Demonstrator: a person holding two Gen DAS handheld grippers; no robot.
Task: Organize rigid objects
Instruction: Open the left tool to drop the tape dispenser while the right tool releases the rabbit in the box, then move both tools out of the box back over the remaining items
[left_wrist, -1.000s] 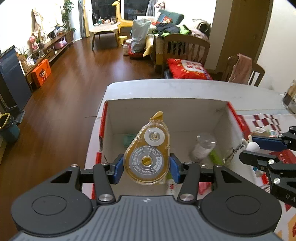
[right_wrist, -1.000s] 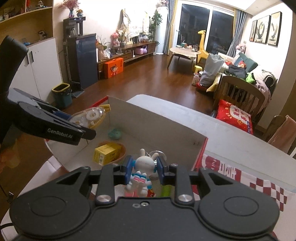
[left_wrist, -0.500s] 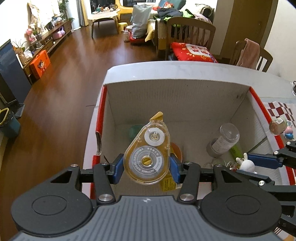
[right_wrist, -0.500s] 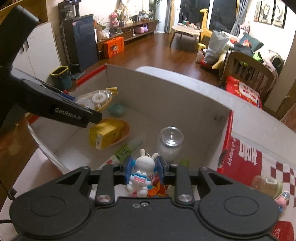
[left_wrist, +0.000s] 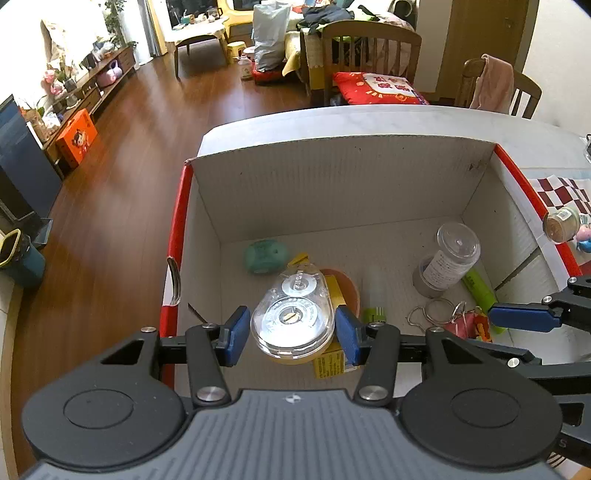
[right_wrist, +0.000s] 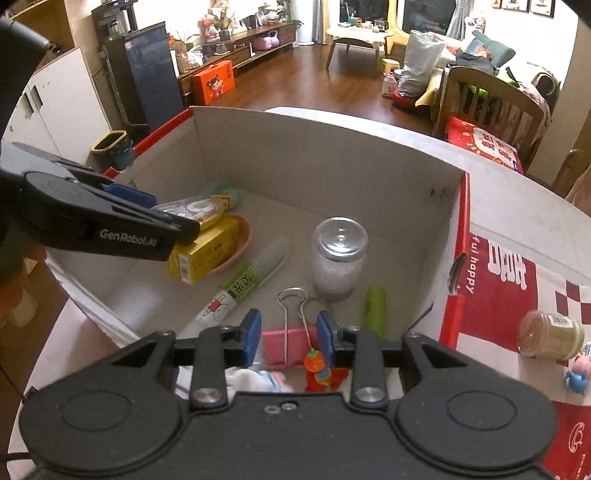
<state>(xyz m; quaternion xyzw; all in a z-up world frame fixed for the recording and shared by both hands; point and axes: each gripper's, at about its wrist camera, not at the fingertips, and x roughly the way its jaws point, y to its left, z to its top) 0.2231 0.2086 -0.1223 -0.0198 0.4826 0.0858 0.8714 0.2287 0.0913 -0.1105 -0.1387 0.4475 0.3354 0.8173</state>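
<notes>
My left gripper (left_wrist: 291, 328) is shut on a clear and yellow correction tape dispenser (left_wrist: 293, 317), held low inside the white cardboard box (left_wrist: 343, 177) above a yellow carton (right_wrist: 207, 247) in an orange dish. My right gripper (right_wrist: 290, 336) is also down in the box (right_wrist: 314, 155), and its jaws are opening. The white rabbit keychain (right_wrist: 258, 380) lies below the blue pads (right_wrist: 252, 334), free of them. A pink binder clip (right_wrist: 284, 349) on the box floor shows through the gap. In the left wrist view, one right pad (left_wrist: 521, 317) shows at the box's right side.
On the box floor are a clear-lidded jar (right_wrist: 338, 254), a teal lump (left_wrist: 266, 256), a glue stick (right_wrist: 243, 288), a green tube (right_wrist: 375, 310) and an orange toy (right_wrist: 317, 365). A small jar (right_wrist: 550, 334) lies outside on the red-and-white checked cloth. The table edge and wooden floor are to the left.
Both grippers have sunk deeper into the box. The right jaws have parted and the rabbit has dropped out from between them. The left gripper still holds the tape dispenser.
</notes>
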